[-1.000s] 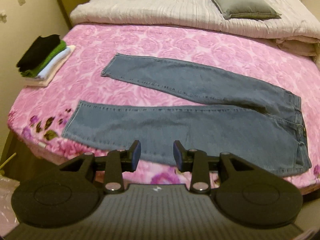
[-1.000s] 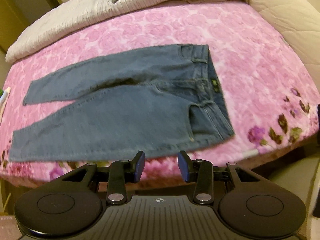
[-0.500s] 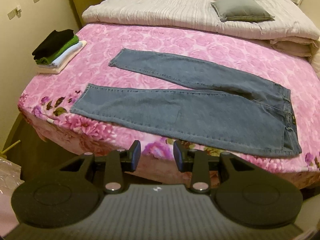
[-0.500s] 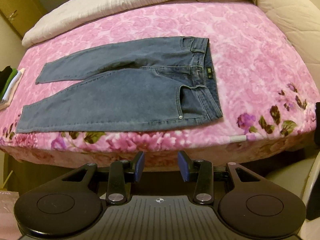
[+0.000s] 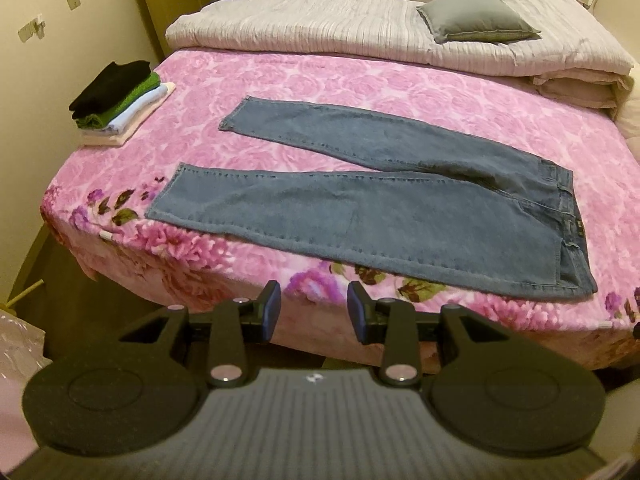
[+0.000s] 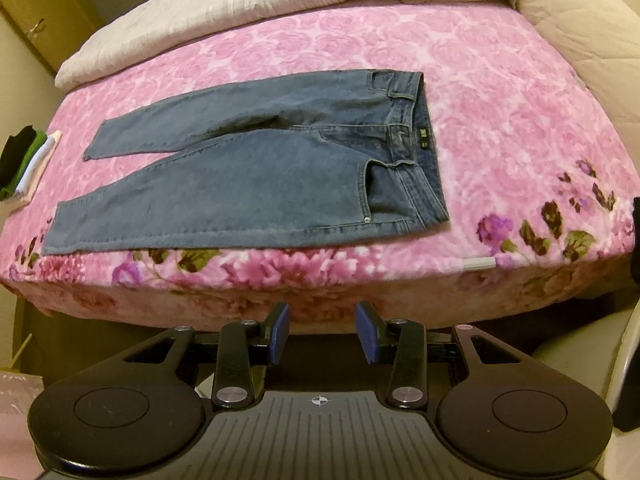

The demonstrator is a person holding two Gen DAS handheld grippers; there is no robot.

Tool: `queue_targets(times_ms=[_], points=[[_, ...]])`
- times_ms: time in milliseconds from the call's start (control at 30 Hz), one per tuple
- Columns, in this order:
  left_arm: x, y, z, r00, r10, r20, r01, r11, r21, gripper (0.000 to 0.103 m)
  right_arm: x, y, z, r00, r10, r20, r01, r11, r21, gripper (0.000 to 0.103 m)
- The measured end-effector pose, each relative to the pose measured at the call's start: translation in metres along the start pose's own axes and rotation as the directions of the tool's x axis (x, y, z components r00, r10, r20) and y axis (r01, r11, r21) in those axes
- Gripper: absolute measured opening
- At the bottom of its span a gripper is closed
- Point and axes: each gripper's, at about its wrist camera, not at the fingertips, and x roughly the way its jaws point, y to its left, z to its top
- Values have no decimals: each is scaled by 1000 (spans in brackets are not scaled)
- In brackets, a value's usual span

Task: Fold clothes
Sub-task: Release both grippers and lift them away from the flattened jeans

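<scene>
A pair of blue jeans [image 5: 360, 208] lies flat on the pink floral bed [image 5: 360, 92], legs spread apart toward the left, waistband at the right. It also shows in the right wrist view [image 6: 260, 176]. My left gripper [image 5: 314, 312] is open and empty, held off the near bed edge below the nearer leg. My right gripper [image 6: 323, 332] is open and empty, also off the near bed edge, below the waist end of the jeans.
A stack of folded clothes [image 5: 116, 100] sits at the bed's far left corner, also seen in the right wrist view [image 6: 24, 164]. A folded grey-white quilt [image 5: 360, 36] with a grey pillow [image 5: 476, 20] lies across the far end. A wall and door stand at left.
Both grippers have pulled back from over the jeans to beyond the near bed edge. The jeans lie still and both grippers stay open.
</scene>
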Motion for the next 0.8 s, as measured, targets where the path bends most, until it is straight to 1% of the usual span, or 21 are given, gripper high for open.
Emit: queue_targets(times_ms=[200, 433, 567, 733, 800], points=[[-1, -2, -6, 1000, -6, -3, 6, 1000, -9, 33, -5, 9, -2, 1000, 4, 18, -3, 1000, -26, 41], [-3, 1, -3, 1000, -7, 9, 7, 1000, -20, 33, -7, 16, 1, 999, 16, 36, -14, 999, -49, 41], [2, 8, -1, 1000, -16, 8, 16, 999, -30, 33, -6, 16, 5, 999, 27, 42, -24, 998, -52, 41], [15, 12, 10, 999, -38, 10, 38, 999, -23, 33, -1, 7, 18, 998, 30, 62, -29, 999, -23, 41], [23, 13, 21, 998, -56, 17, 56, 998, -11, 33, 1, 3, 26, 996, 27, 87, -27, 1000, -6, 41]])
